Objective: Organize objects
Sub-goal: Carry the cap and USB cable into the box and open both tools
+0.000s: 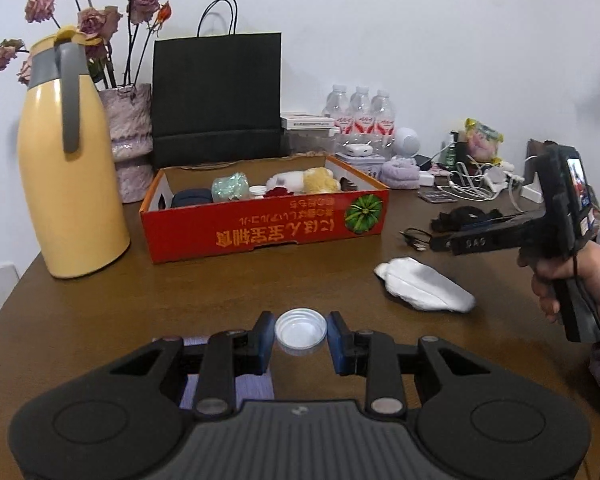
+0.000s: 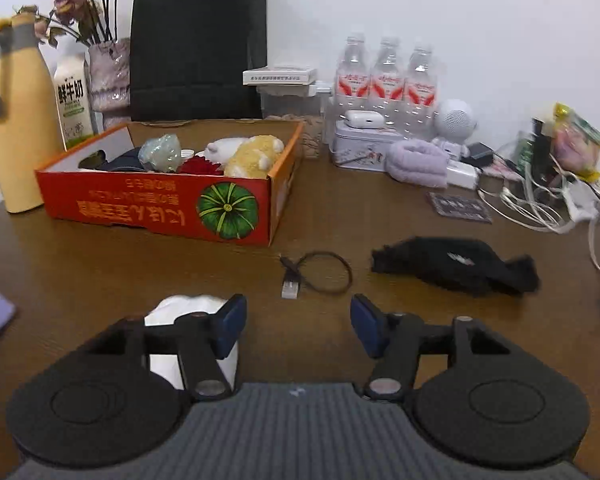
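Note:
A white round lid [image 1: 300, 331] lies open side up on the brown table, between the blue pads of my left gripper [image 1: 300, 336]; the pads stand close on both sides with small gaps. A red cardboard box [image 1: 260, 228] [image 2: 156, 208] behind holds plush toys and other small items. My right gripper [image 2: 298, 322] is open and empty above the table; it also shows in the left wrist view [image 1: 420, 242]. A white crumpled packet [image 1: 424, 290] [image 2: 192, 308] lies under its left finger. A short black USB cable [image 2: 316, 272] and a black cloth [image 2: 456, 266] lie ahead.
A yellow thermos jug [image 1: 72, 168], a vase of dried roses [image 1: 130, 136] and a black paper bag [image 1: 216, 96] stand behind the box. Water bottles [image 2: 386, 76], a tin, a lilac towel roll [image 2: 418, 162] and tangled white cables [image 2: 540, 200] crowd the back right.

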Demonstrator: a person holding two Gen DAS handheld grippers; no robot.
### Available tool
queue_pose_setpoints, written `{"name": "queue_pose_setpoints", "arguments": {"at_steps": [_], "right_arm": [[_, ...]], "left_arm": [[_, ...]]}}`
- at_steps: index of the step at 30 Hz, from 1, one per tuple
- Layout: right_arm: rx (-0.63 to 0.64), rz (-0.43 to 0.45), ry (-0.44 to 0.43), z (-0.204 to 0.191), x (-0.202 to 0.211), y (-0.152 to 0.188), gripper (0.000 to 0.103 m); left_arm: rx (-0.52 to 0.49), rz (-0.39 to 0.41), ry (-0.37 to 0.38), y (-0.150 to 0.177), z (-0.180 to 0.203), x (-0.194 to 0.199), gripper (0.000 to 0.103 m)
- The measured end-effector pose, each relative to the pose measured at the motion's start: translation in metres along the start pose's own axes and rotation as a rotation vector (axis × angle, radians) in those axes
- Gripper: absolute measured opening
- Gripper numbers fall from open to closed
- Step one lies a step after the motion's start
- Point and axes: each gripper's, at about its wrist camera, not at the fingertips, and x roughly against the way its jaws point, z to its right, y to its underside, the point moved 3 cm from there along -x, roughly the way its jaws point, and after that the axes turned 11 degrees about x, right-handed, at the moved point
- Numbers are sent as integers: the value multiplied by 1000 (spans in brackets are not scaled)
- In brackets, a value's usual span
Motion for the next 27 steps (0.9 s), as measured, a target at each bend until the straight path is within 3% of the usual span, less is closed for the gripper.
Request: {"name": "queue_pose_setpoints", "arguments": {"at_steps": [4,8,10,12,14,18,23,27], "right_arm": [[78,-22,8,-5,-40,-11,49],[77,-43,-20,-5,-64,-14,40],[32,-40,-57,-3,-66,-13,18],[-22,-57,-80,1,-59,-11,14],[-16,-58,-48,-2,-44,-7,14],[-47,43,-44,-19,26,6,14],[-121,132,-141,-64,121,46,14],[-144,113,-233,-101,161,77,15]], "left_arm": [[18,-13,5,-17,-1,-33,27],[34,-25,2,-27,-2,-54,27],[45,-33,6,-26,-3,-56,27],[57,-40,4,-24,-3,-55,27],[62,-32,0,-22,-3,-47,27],[63,1,25,-13,3,-15,27],[39,-42,40,23,17,25,27],[13,-90,50,45,27,44,27]]}}
